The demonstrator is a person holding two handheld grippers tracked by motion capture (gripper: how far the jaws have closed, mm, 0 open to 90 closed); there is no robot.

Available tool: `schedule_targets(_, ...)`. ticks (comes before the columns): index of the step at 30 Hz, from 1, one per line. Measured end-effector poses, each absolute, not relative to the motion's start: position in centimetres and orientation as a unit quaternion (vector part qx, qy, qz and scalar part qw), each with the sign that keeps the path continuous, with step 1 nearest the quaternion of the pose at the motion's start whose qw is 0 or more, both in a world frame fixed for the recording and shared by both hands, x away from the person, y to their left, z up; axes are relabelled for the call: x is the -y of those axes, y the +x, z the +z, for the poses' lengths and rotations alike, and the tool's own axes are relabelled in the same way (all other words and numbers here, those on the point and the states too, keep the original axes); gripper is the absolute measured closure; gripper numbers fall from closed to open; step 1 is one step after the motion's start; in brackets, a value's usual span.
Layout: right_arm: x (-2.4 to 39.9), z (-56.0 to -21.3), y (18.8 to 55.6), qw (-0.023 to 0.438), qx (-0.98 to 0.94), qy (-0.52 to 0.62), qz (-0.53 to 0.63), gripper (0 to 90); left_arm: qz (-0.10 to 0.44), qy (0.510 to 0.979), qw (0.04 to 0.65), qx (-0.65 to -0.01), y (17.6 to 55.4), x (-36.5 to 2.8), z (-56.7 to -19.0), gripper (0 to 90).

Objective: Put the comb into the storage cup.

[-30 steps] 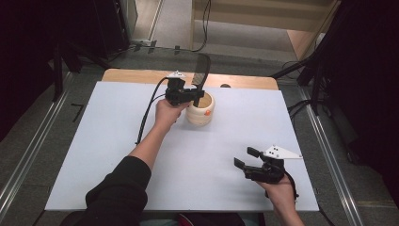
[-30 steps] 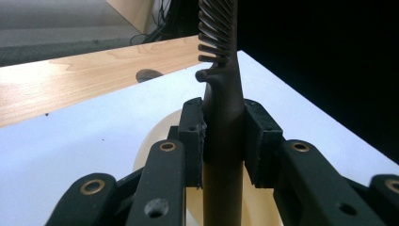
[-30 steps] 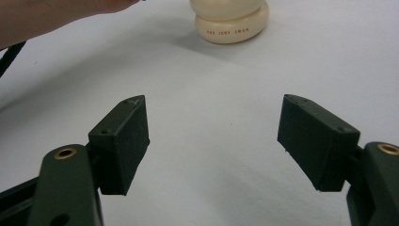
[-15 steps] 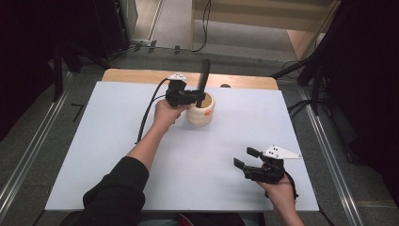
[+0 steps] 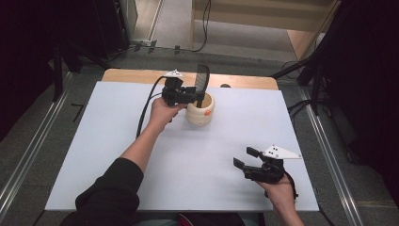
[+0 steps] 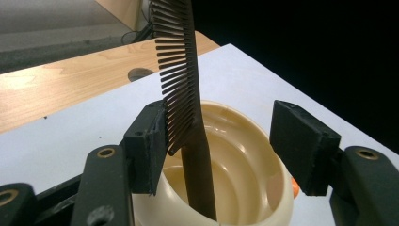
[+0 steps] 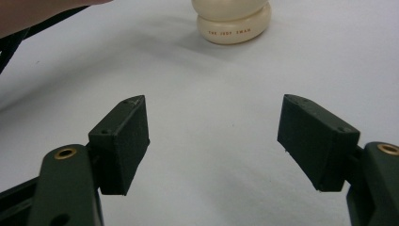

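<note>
The left gripper [image 5: 192, 96] has just been opening its jaws, which now stand off the black comb [image 6: 181, 80]; it rests upright in the cream cup [image 5: 201, 109], teeth up, on the desk [image 5: 117, 155]. Well apart at the near right edge, the right gripper [image 5: 245, 158] waits open and empty

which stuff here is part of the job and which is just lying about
Part of the job:
- black comb, standing in the cream cup
- left tongs, jaws just opened, one pad still beside the comb's teeth

Just about:
- right tongs, open, nothing between them
- white table sheet
- wooden board behind the sheet
</note>
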State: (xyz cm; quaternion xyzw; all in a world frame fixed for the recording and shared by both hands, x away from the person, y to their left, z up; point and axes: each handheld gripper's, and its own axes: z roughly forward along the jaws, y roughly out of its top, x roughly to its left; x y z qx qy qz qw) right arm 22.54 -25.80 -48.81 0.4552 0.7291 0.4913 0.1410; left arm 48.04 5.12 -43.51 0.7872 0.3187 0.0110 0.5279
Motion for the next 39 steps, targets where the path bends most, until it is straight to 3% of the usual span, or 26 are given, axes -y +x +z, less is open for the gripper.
schedule_targets(39,26.2,-49.1,22.9,0.134,-0.725,0.462,0.493,23.2,-0.035,0.78,0.511,-0.358,45.4,-12.0,-43.3,32.8)
